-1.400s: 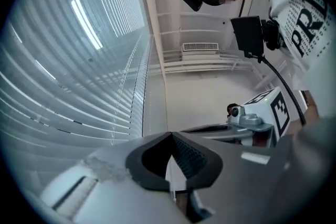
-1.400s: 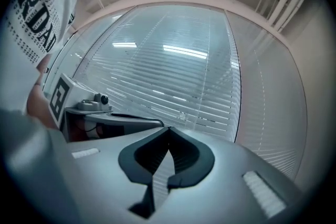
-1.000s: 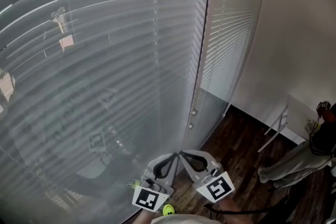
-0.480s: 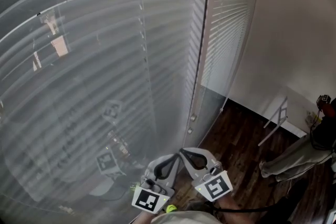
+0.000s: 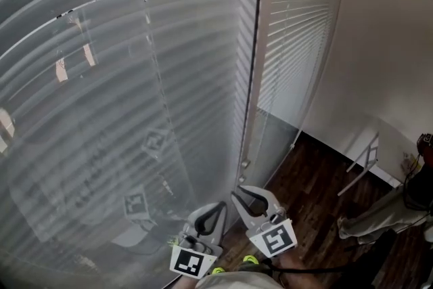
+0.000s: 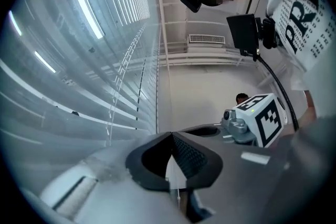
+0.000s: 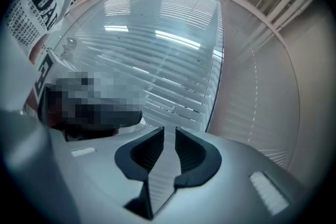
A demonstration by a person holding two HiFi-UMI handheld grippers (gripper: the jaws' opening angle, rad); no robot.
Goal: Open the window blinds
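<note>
The head view's right edge cuts off 1 person [image 5: 379, 216]; its top edge crops the blinds [image 5: 135, 78].

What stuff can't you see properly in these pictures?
- What's outside: head view, the blinds cover it.
- The blinds' bottom end: head view, cut off by the picture's lower edge.
- Whether the left gripper pinches anything: left gripper view, its jaws are together, and the thin string behind them is too small to judge.
- The person at the right: head view, mostly cut off by the edge.
</note>
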